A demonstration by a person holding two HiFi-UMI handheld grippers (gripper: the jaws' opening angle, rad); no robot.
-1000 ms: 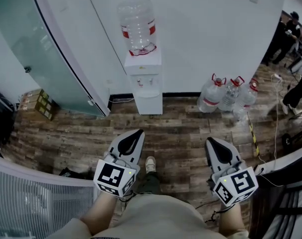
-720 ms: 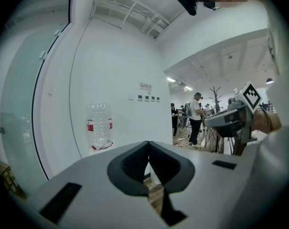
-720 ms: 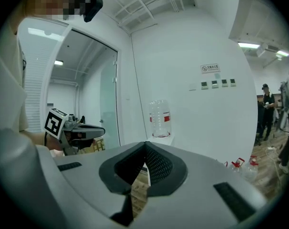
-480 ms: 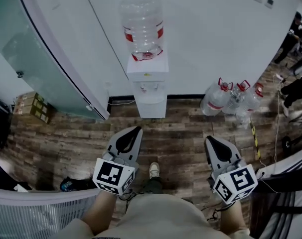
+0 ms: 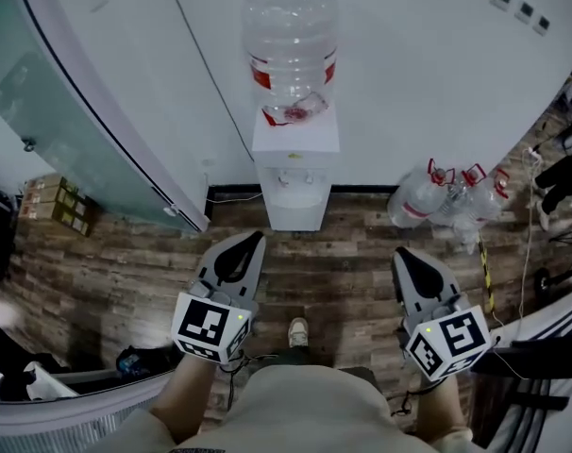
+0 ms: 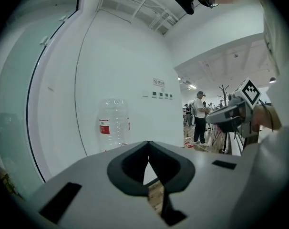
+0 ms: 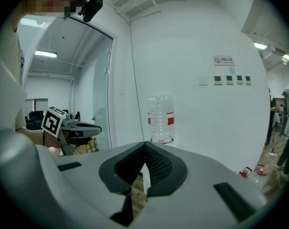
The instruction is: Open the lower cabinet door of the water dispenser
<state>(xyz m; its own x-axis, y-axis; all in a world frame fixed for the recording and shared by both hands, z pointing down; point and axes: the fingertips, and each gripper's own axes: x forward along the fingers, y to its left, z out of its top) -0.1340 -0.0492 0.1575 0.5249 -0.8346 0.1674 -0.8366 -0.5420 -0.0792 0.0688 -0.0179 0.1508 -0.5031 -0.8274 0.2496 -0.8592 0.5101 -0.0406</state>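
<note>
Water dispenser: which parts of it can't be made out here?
- Head view: lower cabinet door seen steeply from above; any handle too small to tell.
- Left gripper view: the left gripper hides nearly everything below the bottle.
- Right gripper view: the right gripper does likewise.

Bright, even indoor light fills every view, and the white wall [image 5: 409, 83] is almost blown out. A ceiling strip light [image 7: 45, 54] glows at the right gripper view's left. The water dispenser [image 5: 295, 173] is sharp in the head view; both gripper views bend strongly, corners black, near jaws soft.
</note>
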